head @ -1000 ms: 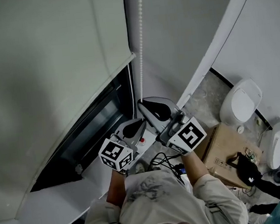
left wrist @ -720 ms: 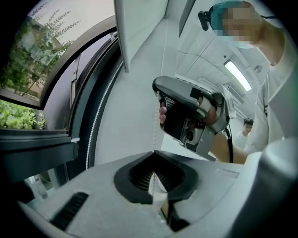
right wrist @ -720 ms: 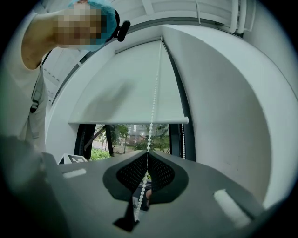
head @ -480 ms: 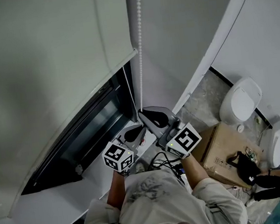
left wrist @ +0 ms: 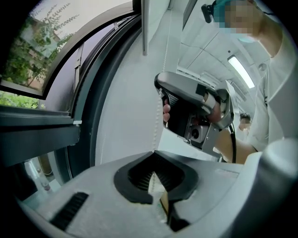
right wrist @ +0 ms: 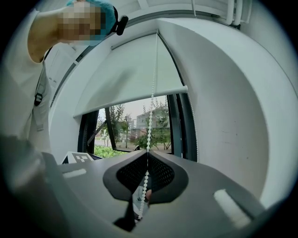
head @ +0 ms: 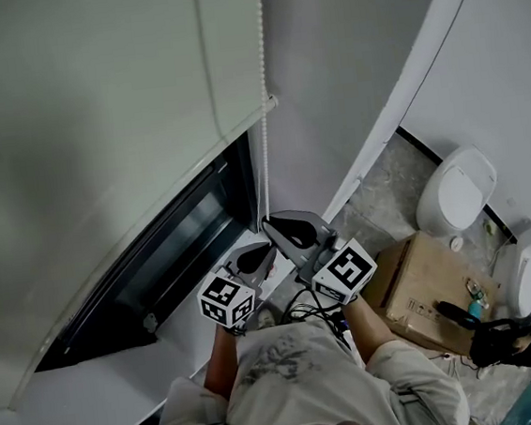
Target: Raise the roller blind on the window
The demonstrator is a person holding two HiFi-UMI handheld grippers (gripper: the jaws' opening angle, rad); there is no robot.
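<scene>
The pale roller blind (head: 95, 112) covers the upper window, and its bottom bar (right wrist: 135, 100) hangs above the open glass. A white bead chain (head: 263, 113) runs down the blind's right side. My right gripper (head: 268, 222) is shut on the chain, which passes between its closed jaws (right wrist: 148, 151). Just below and to the left, my left gripper (head: 269, 247) is shut on the same chain (left wrist: 156, 125), which enters its closed jaws (left wrist: 152, 151). The right gripper (left wrist: 195, 109) shows close ahead in the left gripper view.
Below the blind is the dark window frame (head: 183, 234), with a white sill (head: 103, 375) under it. A white toilet (head: 457, 191) and a cardboard box (head: 424, 284) stand on the floor at the right. Black cables (head: 308, 306) hang near the person's chest.
Both grippers have come down together along the chain's line. The blind's bottom edge has drawn back a little, so more dark window shows beneath it.
</scene>
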